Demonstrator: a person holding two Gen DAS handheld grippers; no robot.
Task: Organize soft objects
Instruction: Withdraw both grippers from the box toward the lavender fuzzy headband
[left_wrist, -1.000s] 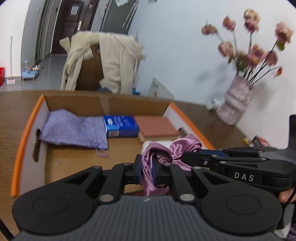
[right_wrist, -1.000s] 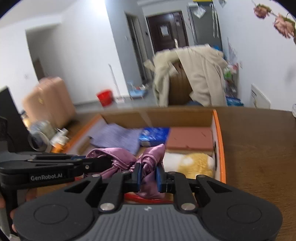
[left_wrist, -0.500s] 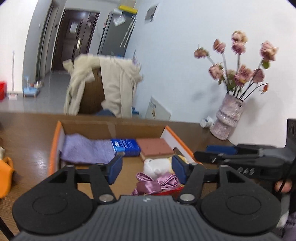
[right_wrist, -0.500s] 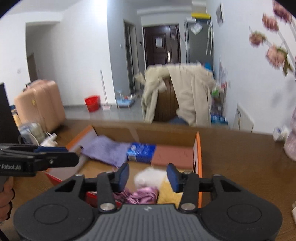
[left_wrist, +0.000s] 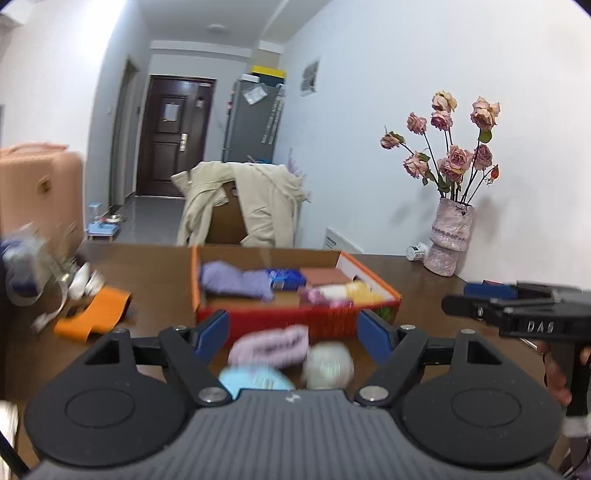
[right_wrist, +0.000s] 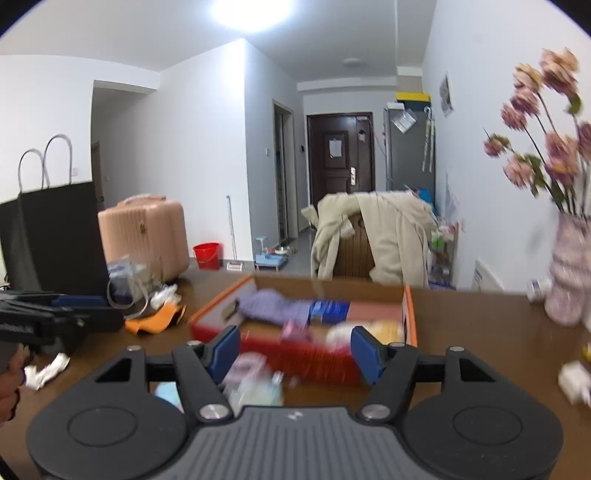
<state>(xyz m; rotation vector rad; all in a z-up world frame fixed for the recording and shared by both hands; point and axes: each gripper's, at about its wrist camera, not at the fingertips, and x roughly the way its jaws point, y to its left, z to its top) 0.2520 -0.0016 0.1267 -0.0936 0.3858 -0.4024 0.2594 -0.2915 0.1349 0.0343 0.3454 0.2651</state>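
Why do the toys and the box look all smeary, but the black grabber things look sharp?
Left wrist view: the orange-rimmed cardboard box and the pink knitted soft thing are smeared by motion blur, while the open left gripper looks crisp. Right wrist view: the pink flowers streak too, and a ceiling light glares white; the open right gripper is sharp.

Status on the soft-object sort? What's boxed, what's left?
Boxed: purple pouch, pink satin piece and yellow plush lie in the box. In hand: nothing; left tongs and right tongs are open. Left: pink knit, blue item and whitish ball in front of it.
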